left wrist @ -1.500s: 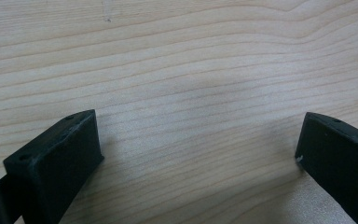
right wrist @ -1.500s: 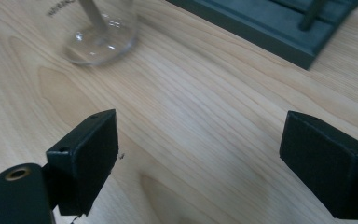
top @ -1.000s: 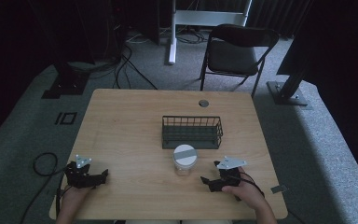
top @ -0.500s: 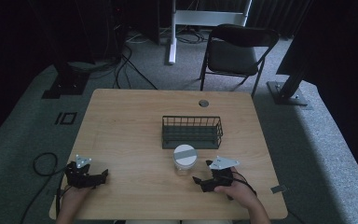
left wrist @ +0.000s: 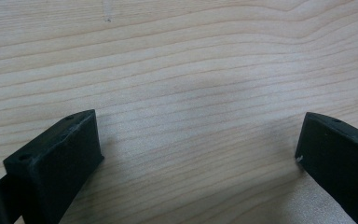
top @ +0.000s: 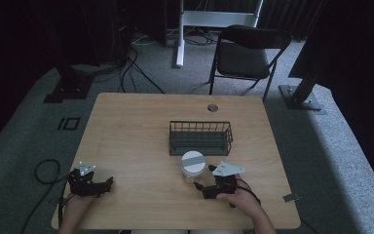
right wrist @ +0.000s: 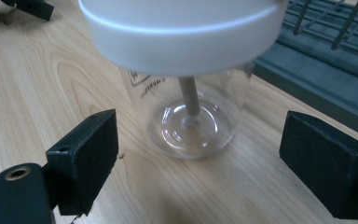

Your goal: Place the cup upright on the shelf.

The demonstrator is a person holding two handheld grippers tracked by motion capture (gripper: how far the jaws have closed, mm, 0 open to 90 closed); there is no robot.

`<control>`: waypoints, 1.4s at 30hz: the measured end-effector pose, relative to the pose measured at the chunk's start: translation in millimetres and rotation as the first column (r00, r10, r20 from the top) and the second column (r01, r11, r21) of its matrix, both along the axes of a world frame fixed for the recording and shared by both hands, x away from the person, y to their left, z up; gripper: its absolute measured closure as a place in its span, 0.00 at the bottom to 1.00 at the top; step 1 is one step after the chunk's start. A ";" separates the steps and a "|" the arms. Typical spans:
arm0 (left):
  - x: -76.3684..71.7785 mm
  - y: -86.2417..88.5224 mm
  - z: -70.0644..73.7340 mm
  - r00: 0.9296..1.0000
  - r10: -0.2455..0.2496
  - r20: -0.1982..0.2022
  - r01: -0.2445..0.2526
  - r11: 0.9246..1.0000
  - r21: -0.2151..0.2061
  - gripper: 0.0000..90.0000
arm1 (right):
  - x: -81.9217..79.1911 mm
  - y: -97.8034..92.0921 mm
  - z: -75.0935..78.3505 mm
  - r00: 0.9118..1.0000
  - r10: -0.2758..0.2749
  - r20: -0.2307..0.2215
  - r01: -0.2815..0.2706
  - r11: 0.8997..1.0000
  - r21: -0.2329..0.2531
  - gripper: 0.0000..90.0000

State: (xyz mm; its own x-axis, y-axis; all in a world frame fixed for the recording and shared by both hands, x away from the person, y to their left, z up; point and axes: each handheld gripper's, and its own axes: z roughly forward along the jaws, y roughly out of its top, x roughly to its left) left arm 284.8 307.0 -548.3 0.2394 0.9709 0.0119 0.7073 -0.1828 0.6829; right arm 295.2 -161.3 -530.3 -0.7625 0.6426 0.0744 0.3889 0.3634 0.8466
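Note:
A clear jar with a white lid (top: 193, 164) stands on the wooden table (top: 136, 126), just in front of a dark wire basket (top: 200, 137). In the right gripper view the jar (right wrist: 191, 98) is close ahead, a thin stick upright inside it. My right gripper (top: 200, 187) is open beside the jar's near right side; its jaws stand wide and apart from the jar (right wrist: 198, 154). My left gripper (top: 108, 181) rests at the table's near left, open, with bare wood between its jaws (left wrist: 200, 154).
A small round grommet (top: 213, 107) sits near the table's far edge. Behind the table stands a black folding chair (top: 246, 53). Cables lie on the grey carpet at the left (top: 44, 170). Bare wood stretches between my two grippers.
My right gripper has moved left along the table toward the jar. The left gripper has stayed where it was.

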 end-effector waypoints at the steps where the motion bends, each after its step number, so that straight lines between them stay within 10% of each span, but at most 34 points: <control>1: 0.0 0.0 0.0 1.000 0.000 0.000 0.000 1.000 0.000 0.00 | 0.3 1.3 -0.2 1.000 0.001 0.005 -0.001 1.000 0.003 0.13; 42: 0.0 0.0 0.0 1.000 0.000 0.000 0.000 1.000 0.000 0.00 | 8.2 38.5 -13.0 0.991 -0.117 0.059 0.110 0.988 0.109 0.13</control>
State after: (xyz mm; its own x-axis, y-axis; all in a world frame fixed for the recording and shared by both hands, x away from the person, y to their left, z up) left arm 284.8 307.0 -548.3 0.2393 0.9709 0.0116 0.7071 -0.1824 0.6831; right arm 303.5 -122.9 -543.4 -0.6902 0.7168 0.0985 0.3652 0.2276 0.9027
